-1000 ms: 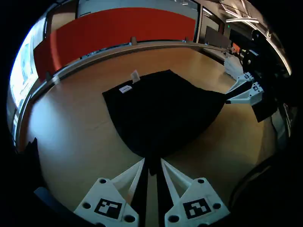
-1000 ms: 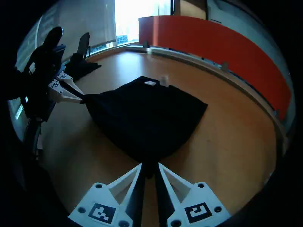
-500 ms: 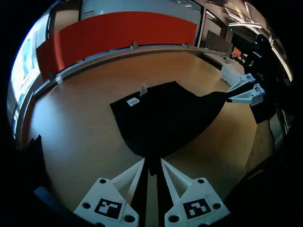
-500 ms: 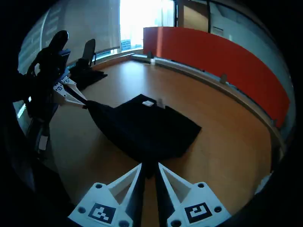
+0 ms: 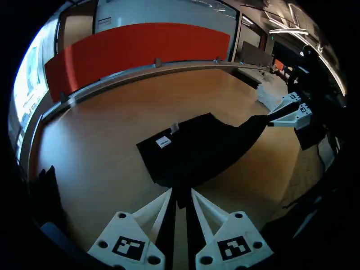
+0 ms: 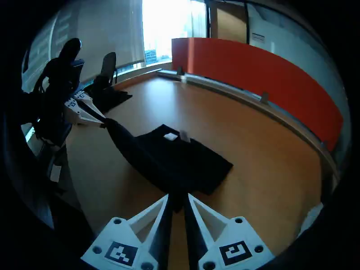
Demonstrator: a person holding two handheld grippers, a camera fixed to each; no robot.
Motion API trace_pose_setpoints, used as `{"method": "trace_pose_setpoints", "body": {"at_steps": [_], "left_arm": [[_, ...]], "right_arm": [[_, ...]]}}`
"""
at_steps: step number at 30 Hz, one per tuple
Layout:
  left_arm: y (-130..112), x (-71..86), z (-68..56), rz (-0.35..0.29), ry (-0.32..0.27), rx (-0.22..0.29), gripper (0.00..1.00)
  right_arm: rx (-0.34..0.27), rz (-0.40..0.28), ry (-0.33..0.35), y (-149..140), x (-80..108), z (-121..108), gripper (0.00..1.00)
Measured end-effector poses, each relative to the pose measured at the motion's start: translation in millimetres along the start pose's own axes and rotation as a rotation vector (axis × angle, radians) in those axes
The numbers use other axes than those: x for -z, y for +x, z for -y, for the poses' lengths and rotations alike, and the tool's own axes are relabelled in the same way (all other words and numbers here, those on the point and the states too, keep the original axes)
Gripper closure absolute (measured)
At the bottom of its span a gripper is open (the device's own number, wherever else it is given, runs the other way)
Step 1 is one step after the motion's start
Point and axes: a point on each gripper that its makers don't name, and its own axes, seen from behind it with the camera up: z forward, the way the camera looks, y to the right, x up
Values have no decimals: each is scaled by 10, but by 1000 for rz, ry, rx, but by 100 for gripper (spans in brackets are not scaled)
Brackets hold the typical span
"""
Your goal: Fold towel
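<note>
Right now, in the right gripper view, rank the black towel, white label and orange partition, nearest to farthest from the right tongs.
1. black towel: pinched in the right tongs, bottom centre.
2. white label: on the towel, mid-frame.
3. orange partition: upper right, at the back.

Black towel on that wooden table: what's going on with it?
A person holds a white two-finger gripper in each hand. The left gripper and right gripper each pinch a corner of the black cloth towel, holding that edge up off the light wooden table. The far part, with its white tag, lies on the table.
</note>
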Motion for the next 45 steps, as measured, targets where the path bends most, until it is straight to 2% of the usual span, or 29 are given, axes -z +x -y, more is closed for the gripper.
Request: {"method": "trace_pose_setpoints", "body": {"at_steps": [14, 24, 33, 45], "left_arm": [[-41, 187, -79, 13, -18, 4, 87], [-51, 175, -78, 17, -17, 11, 87], [-4, -8, -69, 30, -34, 11, 87], [165, -385, 177, 45, 11, -8, 87]], "right_arm": [[12, 5, 24, 62, 150, 145, 84], [16, 19, 30, 37, 143, 178, 84], [-11, 37, -2, 34, 18, -21, 84], [-36, 48, -36, 137, -343, -338, 84]]}}
